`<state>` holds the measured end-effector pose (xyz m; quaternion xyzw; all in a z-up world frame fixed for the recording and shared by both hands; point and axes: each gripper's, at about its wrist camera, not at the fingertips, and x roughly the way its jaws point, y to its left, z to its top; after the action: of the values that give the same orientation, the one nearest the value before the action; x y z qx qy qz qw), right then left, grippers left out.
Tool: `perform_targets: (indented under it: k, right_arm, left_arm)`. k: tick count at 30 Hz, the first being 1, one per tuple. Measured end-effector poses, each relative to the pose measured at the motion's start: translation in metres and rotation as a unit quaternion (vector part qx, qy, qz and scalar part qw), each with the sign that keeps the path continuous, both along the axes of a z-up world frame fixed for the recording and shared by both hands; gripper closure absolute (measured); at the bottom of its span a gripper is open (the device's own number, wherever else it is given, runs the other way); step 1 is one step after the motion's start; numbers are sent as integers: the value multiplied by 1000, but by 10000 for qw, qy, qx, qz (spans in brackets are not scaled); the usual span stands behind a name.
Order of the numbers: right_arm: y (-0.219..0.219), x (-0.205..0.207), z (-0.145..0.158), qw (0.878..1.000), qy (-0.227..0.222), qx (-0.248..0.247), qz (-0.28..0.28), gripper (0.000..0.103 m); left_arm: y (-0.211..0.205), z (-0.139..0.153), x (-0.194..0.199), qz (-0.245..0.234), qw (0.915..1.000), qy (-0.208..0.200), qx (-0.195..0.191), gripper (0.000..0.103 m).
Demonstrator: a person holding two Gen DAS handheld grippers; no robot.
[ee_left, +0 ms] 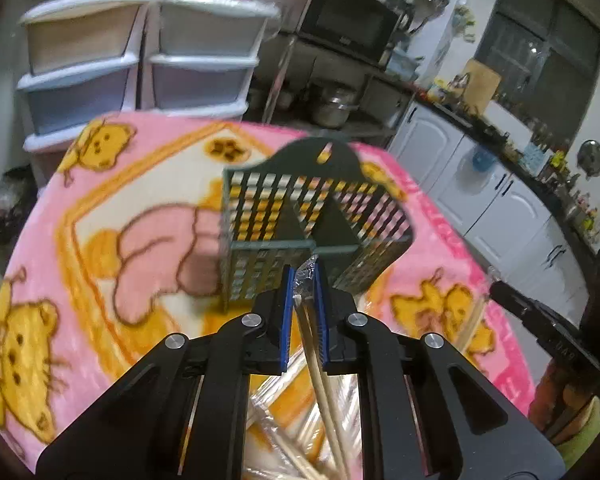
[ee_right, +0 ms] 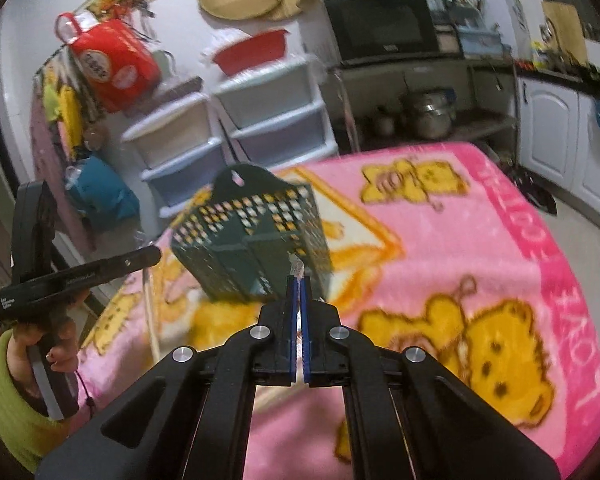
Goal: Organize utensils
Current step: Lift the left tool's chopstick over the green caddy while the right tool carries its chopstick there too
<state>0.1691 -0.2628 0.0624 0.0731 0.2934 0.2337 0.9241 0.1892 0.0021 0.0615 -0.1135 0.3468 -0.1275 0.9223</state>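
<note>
Left wrist view shows the left tongs (ee_left: 303, 280) pinching a pair of wooden chopsticks in clear wrap (ee_left: 318, 364), just before the dark green utensil basket (ee_left: 300, 220). This basket stands on the surface under a pink blanket with yellow bears (ee_left: 100, 240). More wrapped chopsticks (ee_left: 284, 420) lie below the tongs. In the right wrist view, the right tongs (ee_right: 299, 292) are pressed together on a thin clear wrapper tip (ee_right: 297, 266), near the same basket (ee_right: 252, 236). The left hand (ee_right: 48, 344) holds its handle at the side.
</note>
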Motion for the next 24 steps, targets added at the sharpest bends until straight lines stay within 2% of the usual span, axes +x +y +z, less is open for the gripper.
perform_targets:
  k: [8, 16, 24]
  right_arm:
    - [14, -9, 47, 9979, -608, -30, 237, 101]
    - [15, -5, 87, 9932, -1143, 37, 210, 102]
    - [25, 5, 121, 9873, -1562, 81, 269, 102]
  left_arm:
    - [-7, 41, -5, -109, 9989, -452, -64, 97]
    - [-12, 80, -8, -207, 9960, -862, -147, 98]
    - [-11, 116, -1, -92, 9916, -1282, -166, 98]
